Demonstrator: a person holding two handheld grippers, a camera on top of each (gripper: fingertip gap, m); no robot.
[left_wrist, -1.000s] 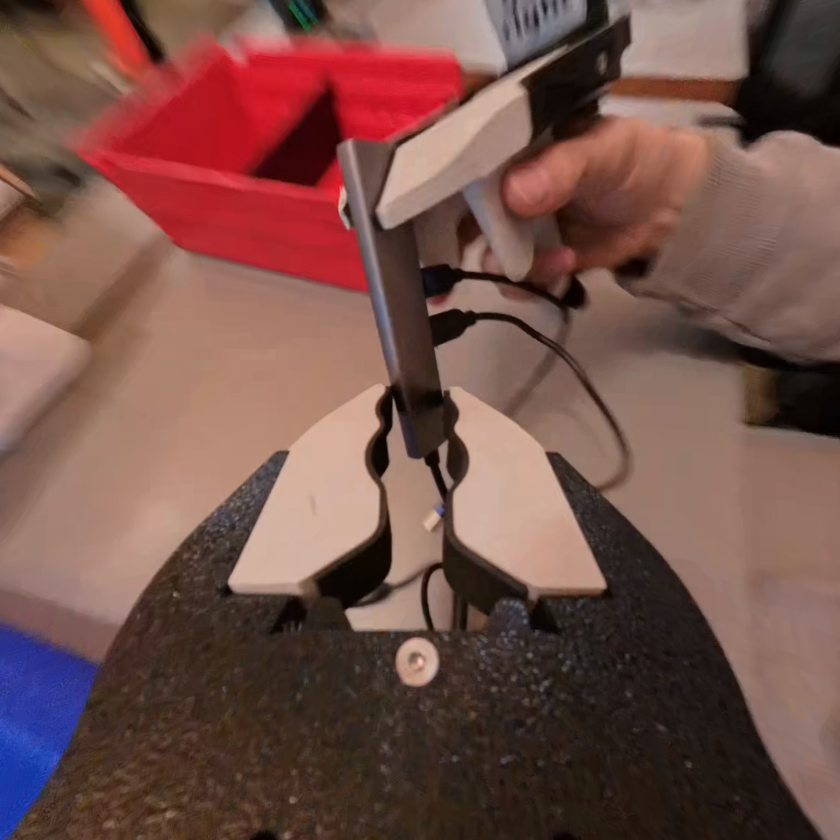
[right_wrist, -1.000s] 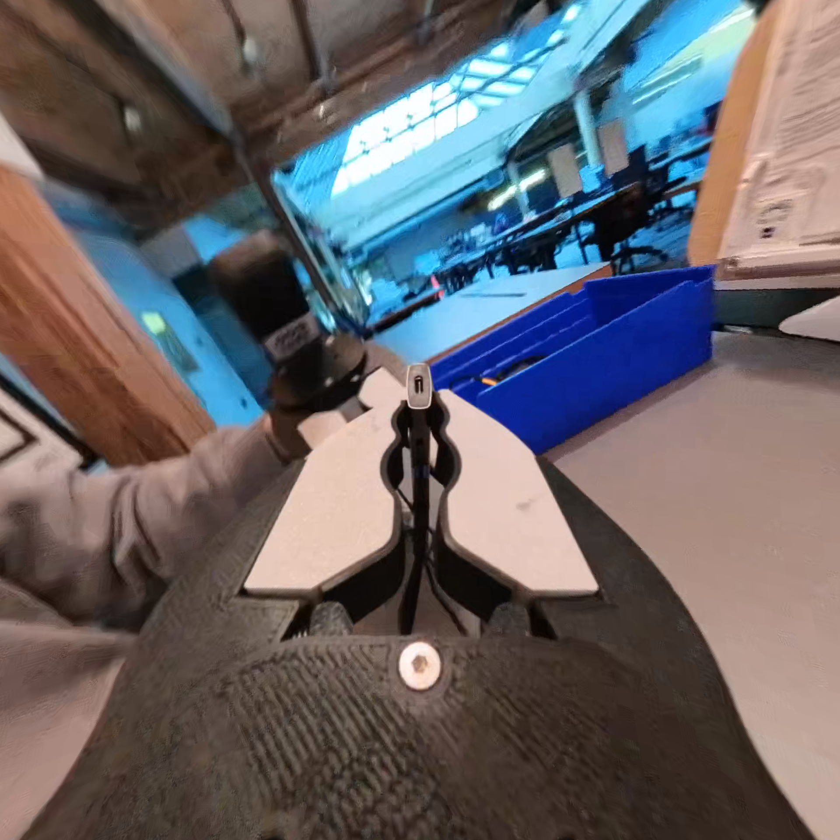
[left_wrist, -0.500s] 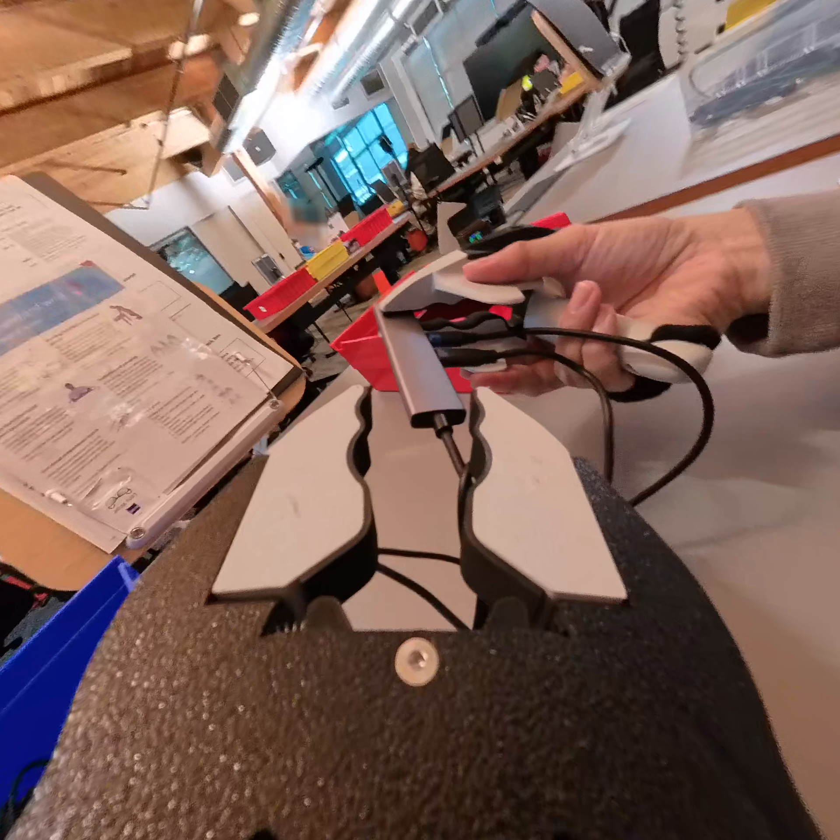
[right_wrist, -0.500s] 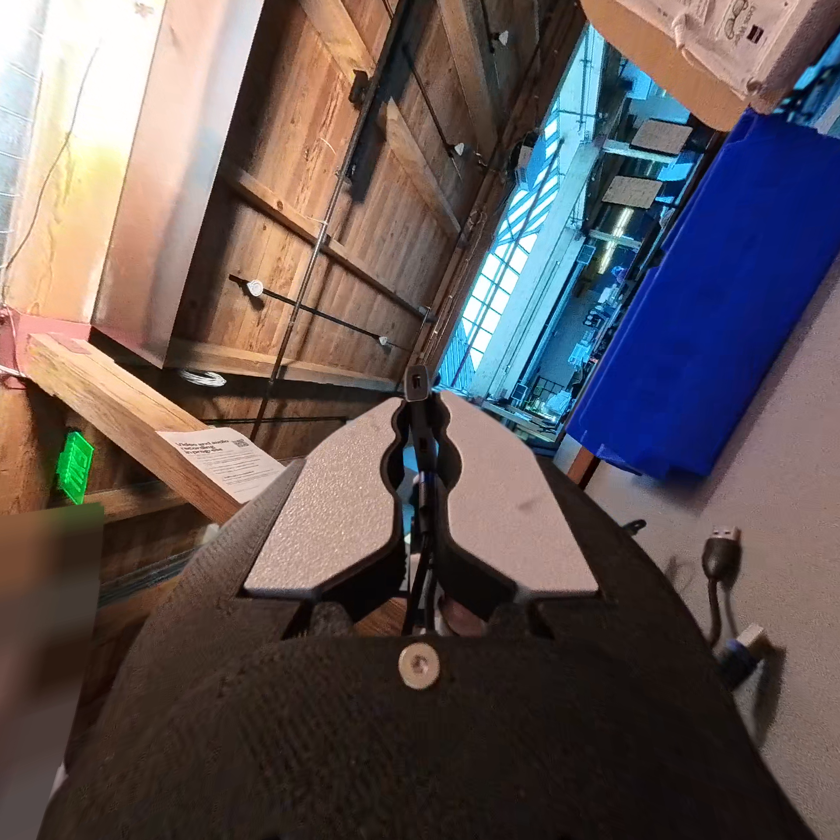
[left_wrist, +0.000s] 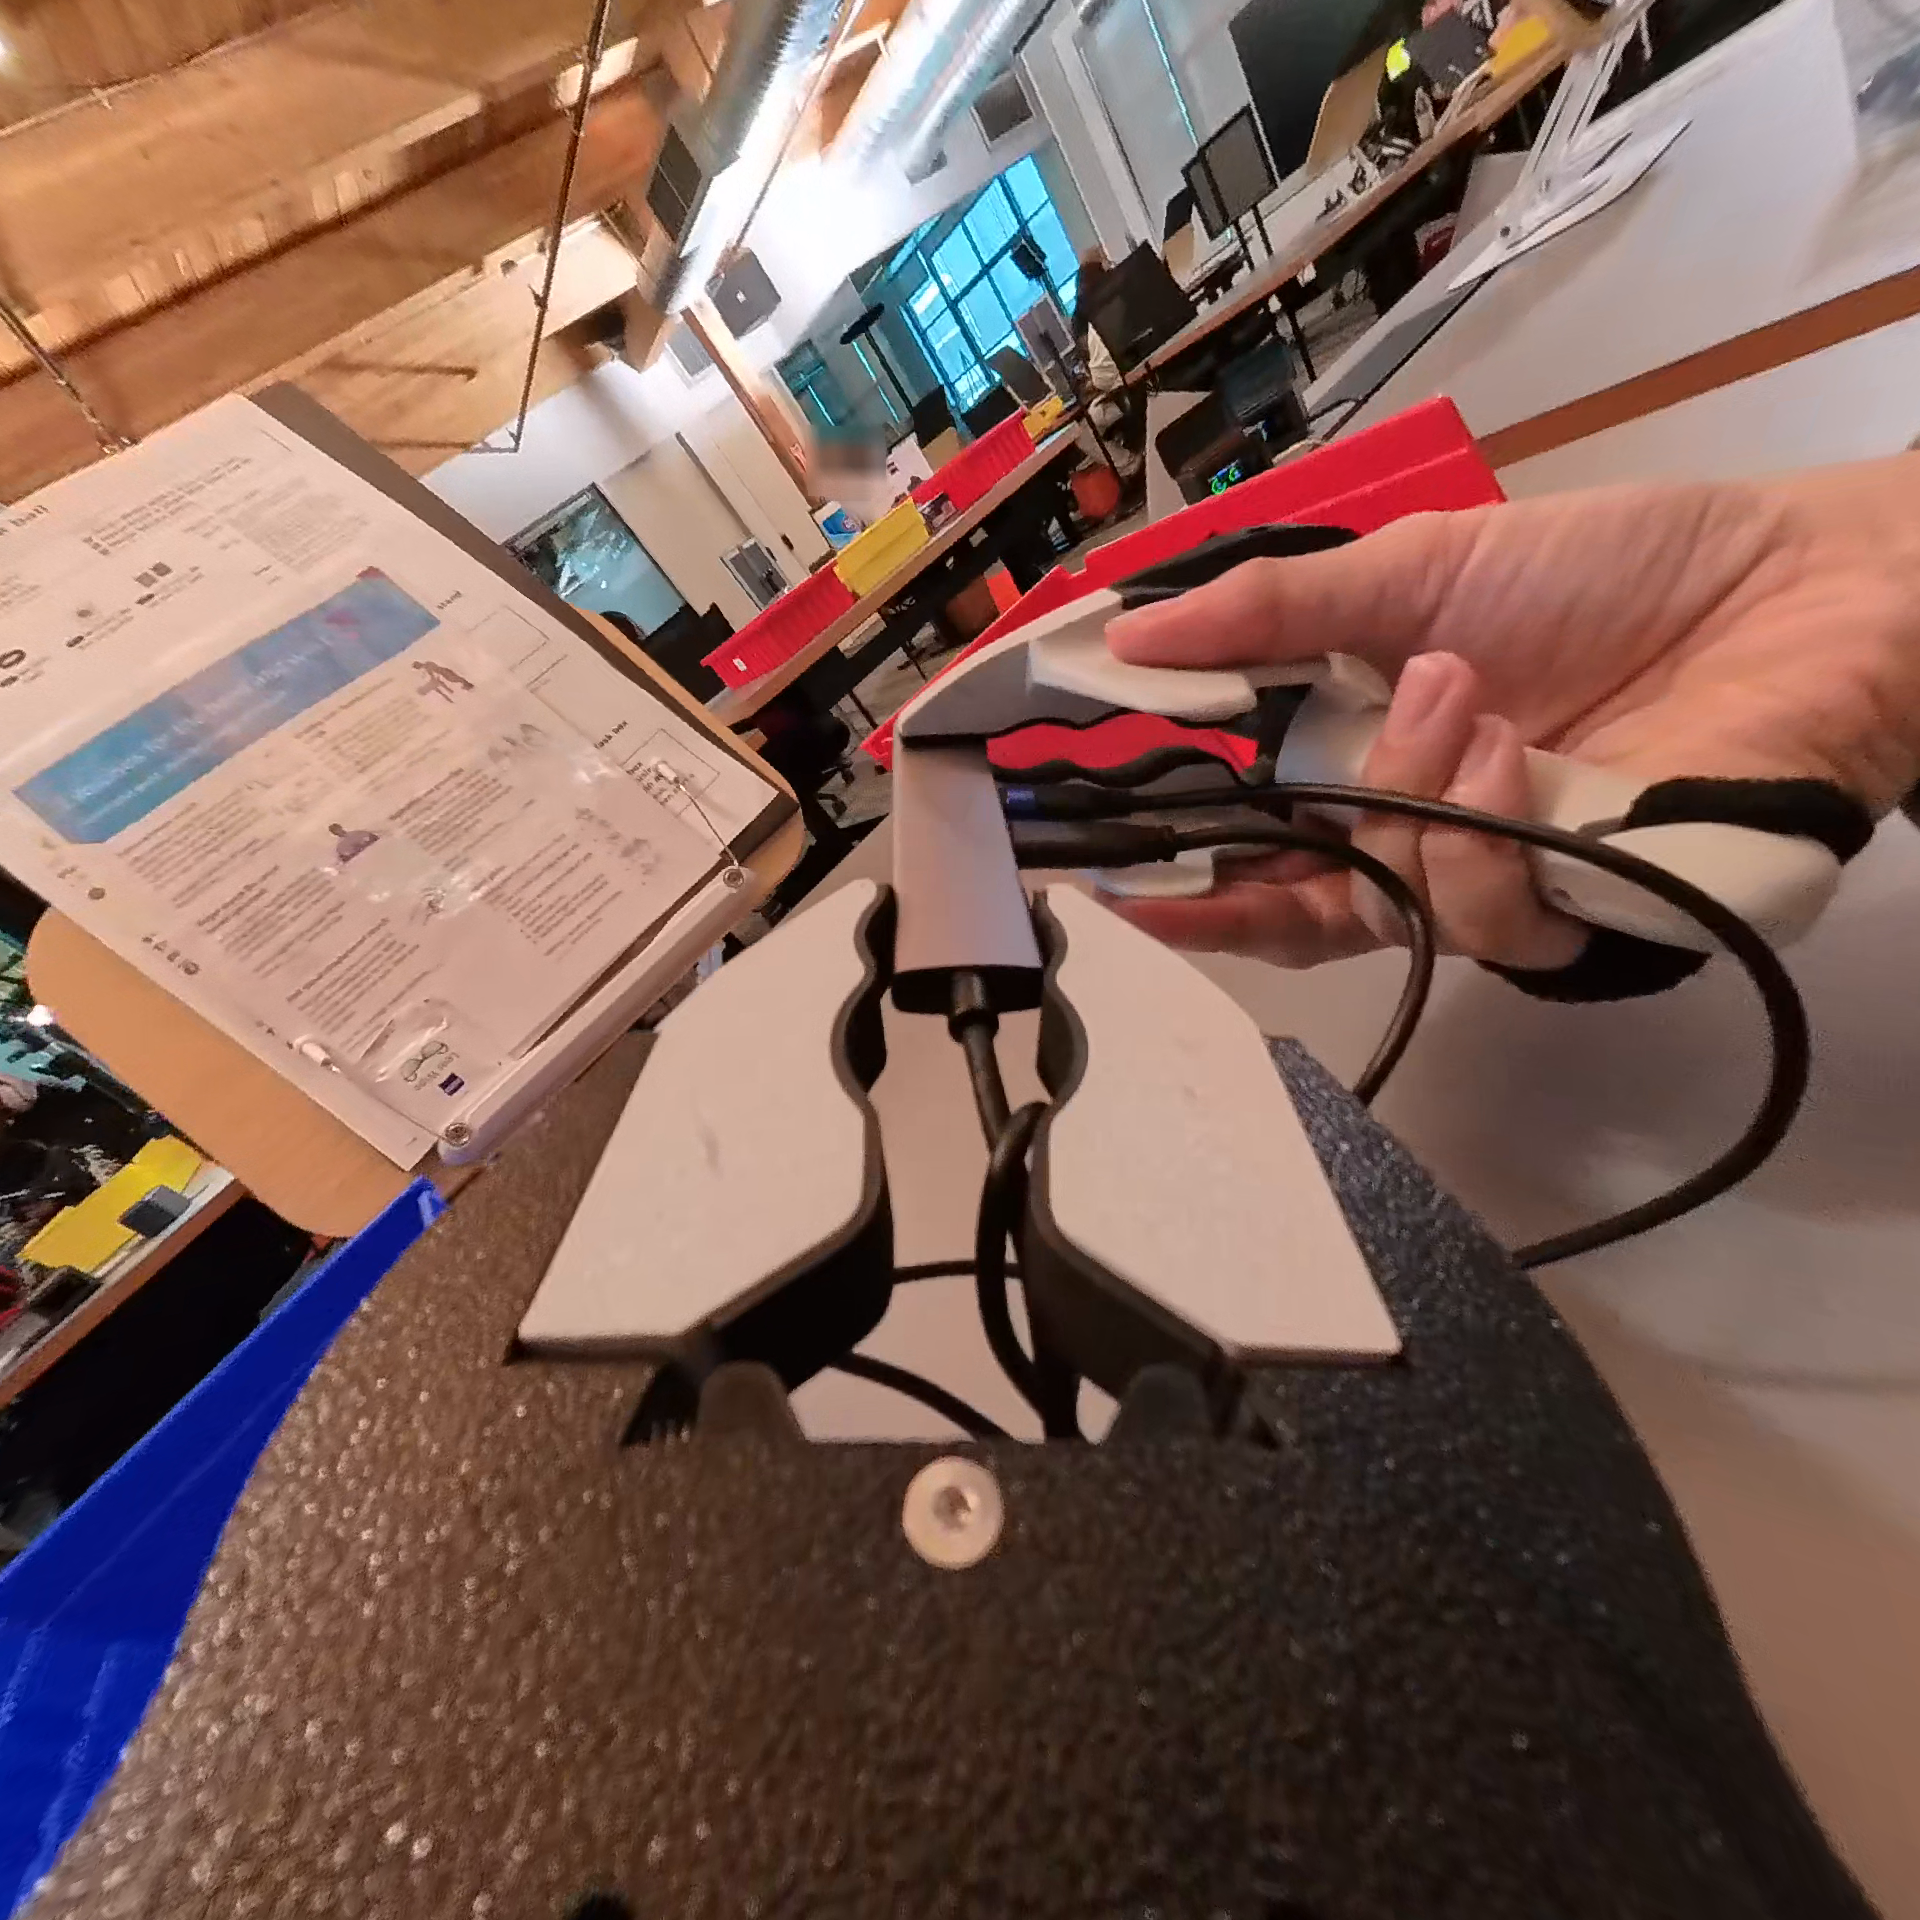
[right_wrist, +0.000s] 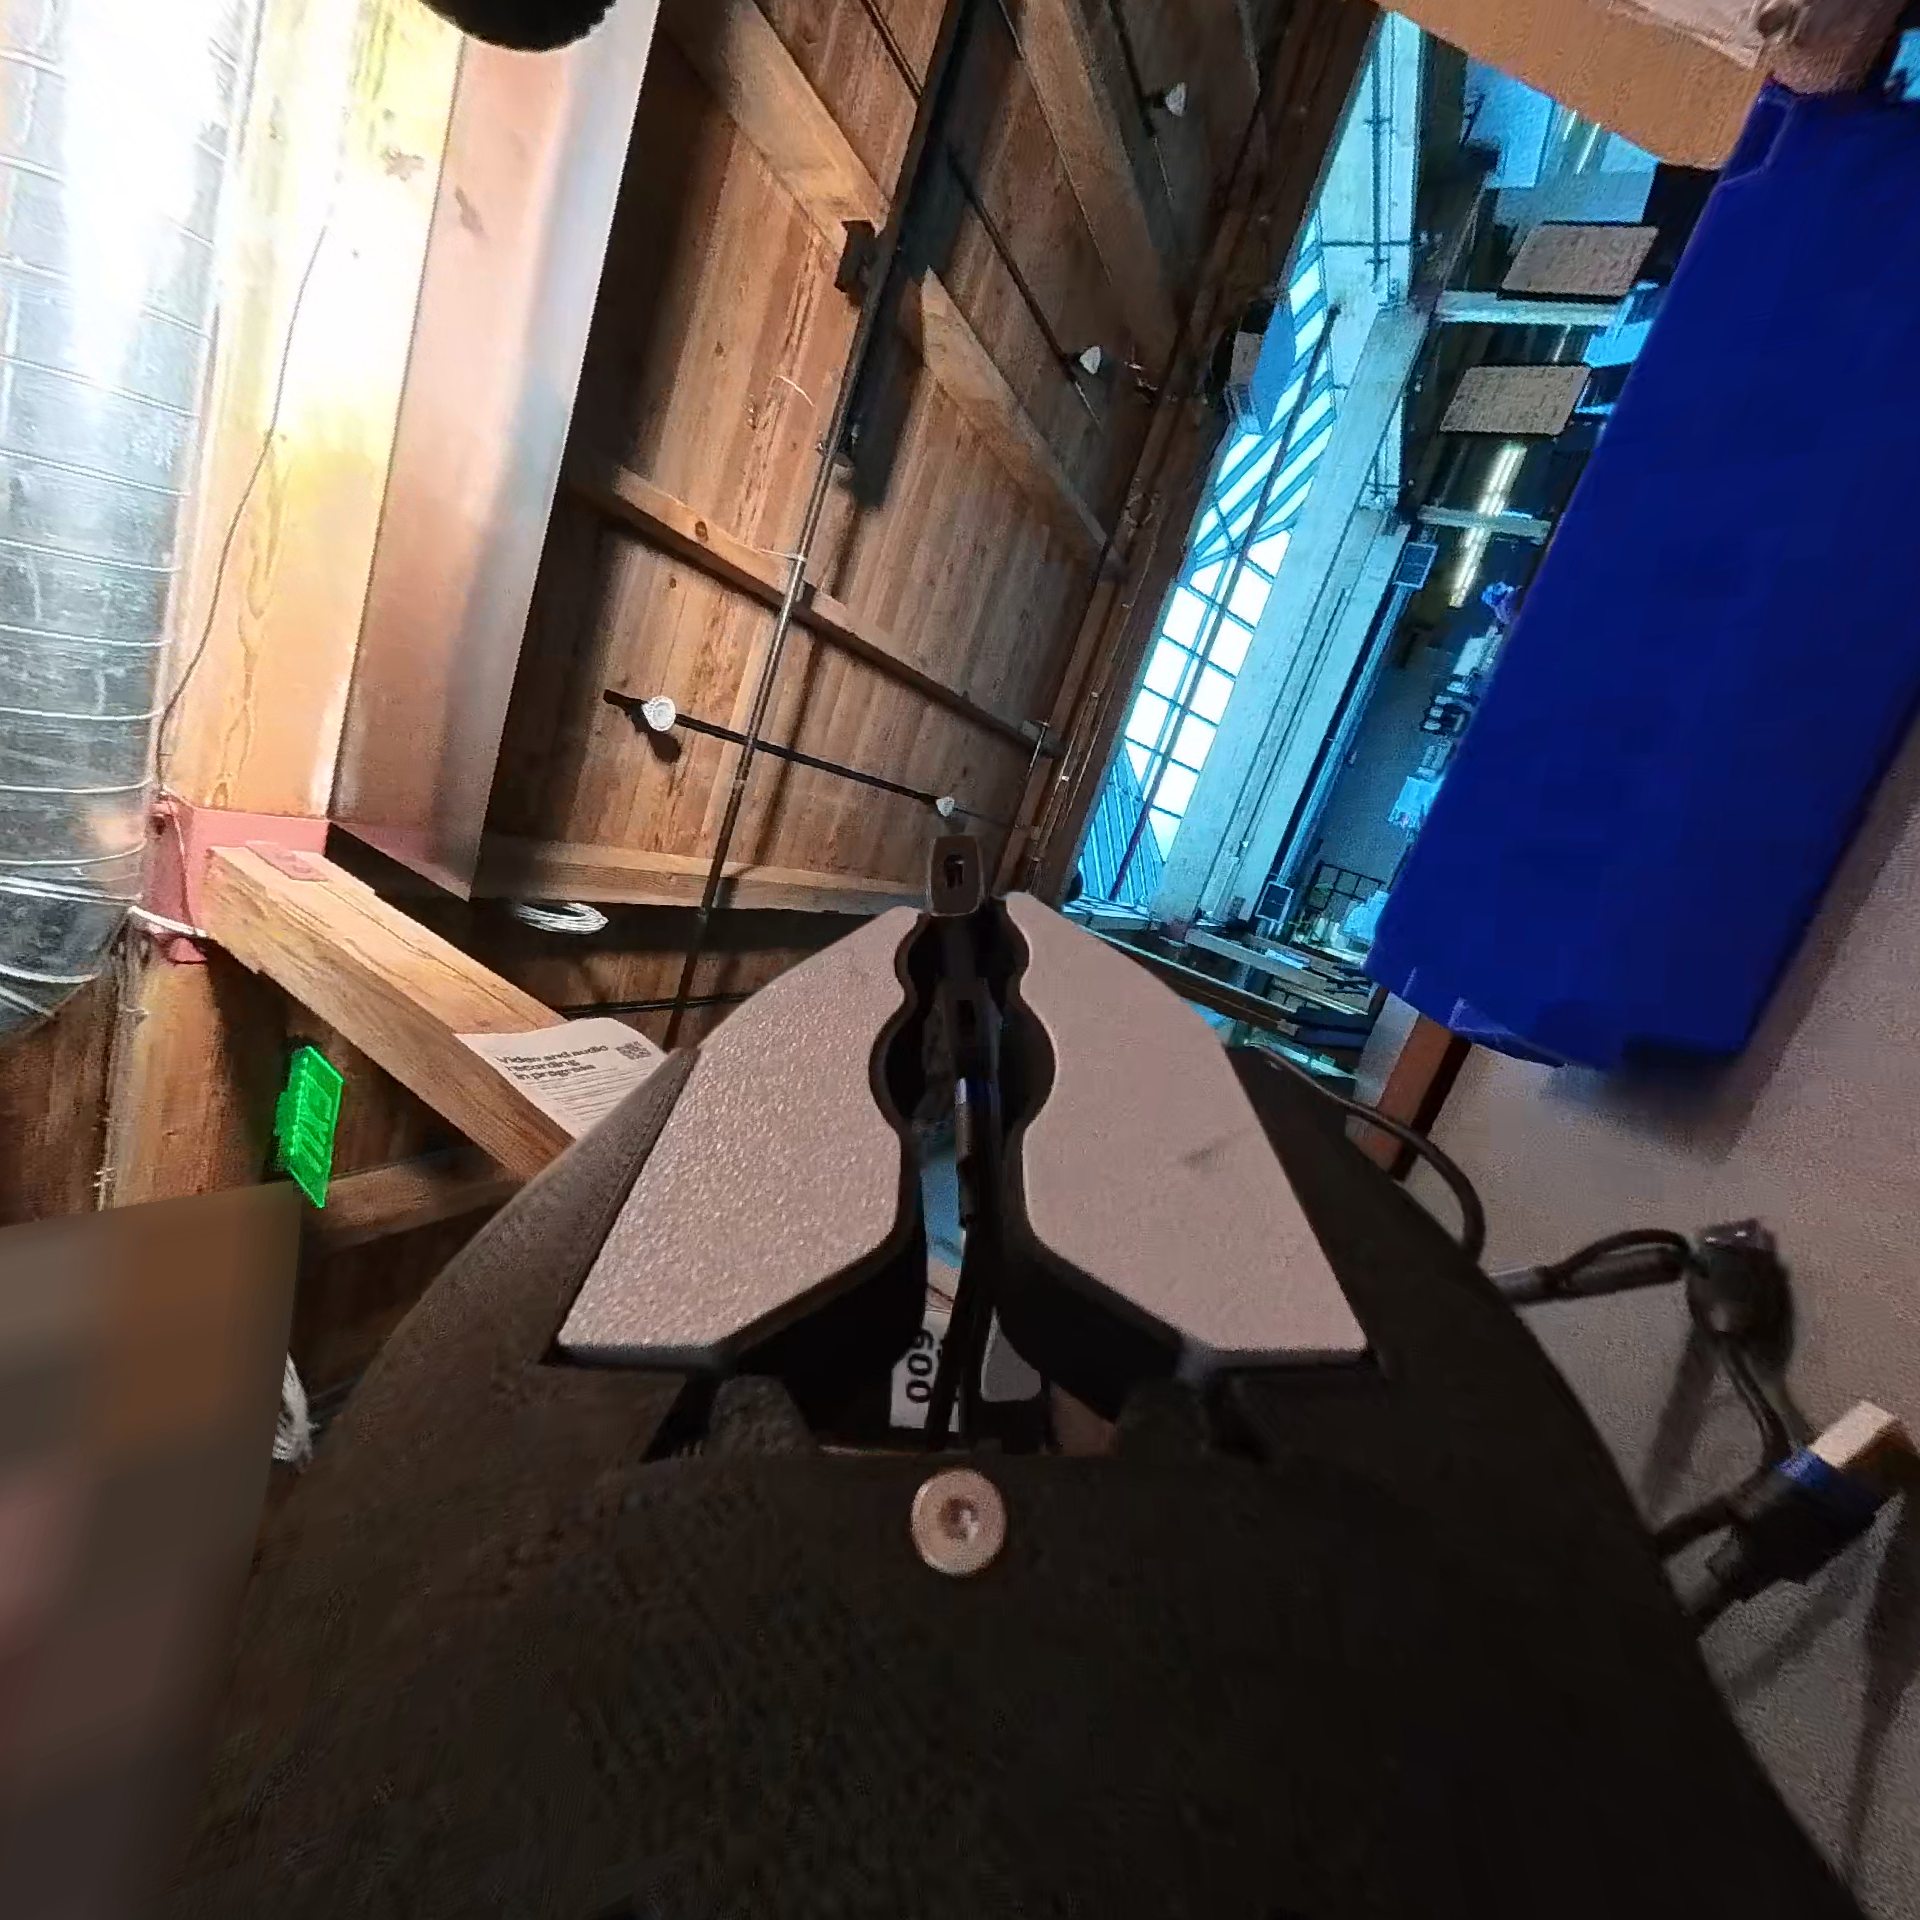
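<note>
A grey USB hub is clamped at its near end by the left gripper, jaws closed snugly on it. Its far end is pinched between the closed jaws of the right gripper, steadying it for the plugged-in black cables.

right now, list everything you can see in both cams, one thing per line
hub: 1, grey, held at both ends by the two grippers
cables: 2, black, plugged into the hub's side
loose plugs: several, dark, on the table
blue bin: 1, blue, on the table
red bin: 1, red, behind the hand
instruction sheet: 1, white, on a tilted board
table: 1, grey
hand: 1, holding the right gripper
left gripper: shut on hub
right gripper: shut on hub
</note>
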